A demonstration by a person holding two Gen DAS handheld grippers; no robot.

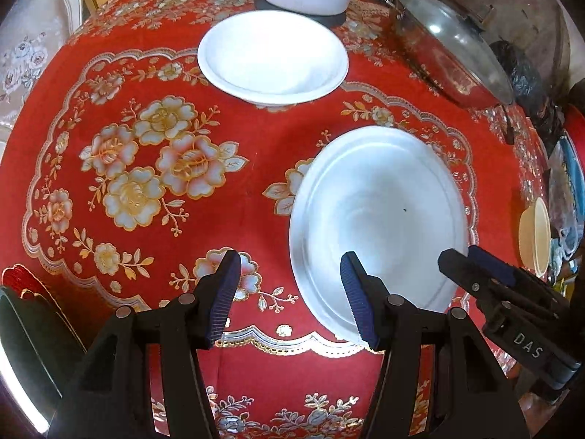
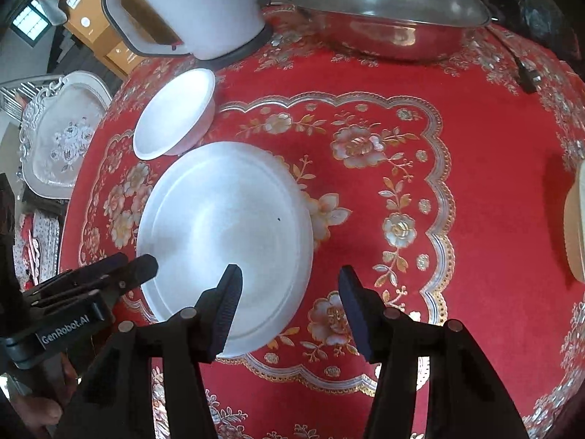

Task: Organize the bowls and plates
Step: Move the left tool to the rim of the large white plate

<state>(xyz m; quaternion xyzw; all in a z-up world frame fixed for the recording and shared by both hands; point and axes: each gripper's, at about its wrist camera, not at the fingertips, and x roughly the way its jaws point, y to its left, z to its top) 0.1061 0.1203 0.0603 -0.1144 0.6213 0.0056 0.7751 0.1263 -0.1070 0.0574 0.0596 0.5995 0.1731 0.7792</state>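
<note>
Both my jaws hang released over the red-clothed counter (image 2: 475, 201): my left gripper (image 1: 290, 294) and right gripper (image 2: 290, 305) flank the near rim of the white plate (image 2: 223, 241). Beyond it sits the white bowl (image 1: 272, 60), apart from the plate, then a lidded wok (image 2: 387, 18).

Both cameras are looking forward and down along their own black jaws, hovering close above the red flowered tabletop (image 1: 153, 241). The left wrist view is facing across it from the near edge, with the white plate (image 1: 380, 219) lying low on its right side. The right wrist view is taking in the same plate (image 2: 223, 234) on its left. Both are sharing the white bowl (image 1: 272, 60), the steel wok with glass lid (image 1: 449, 55) and the white jug (image 2: 190, 7) at the far edge. Each view is also catching the other gripper at its side: the right gripper (image 1: 471, 259) and the left gripper (image 2: 135, 267).
</note>
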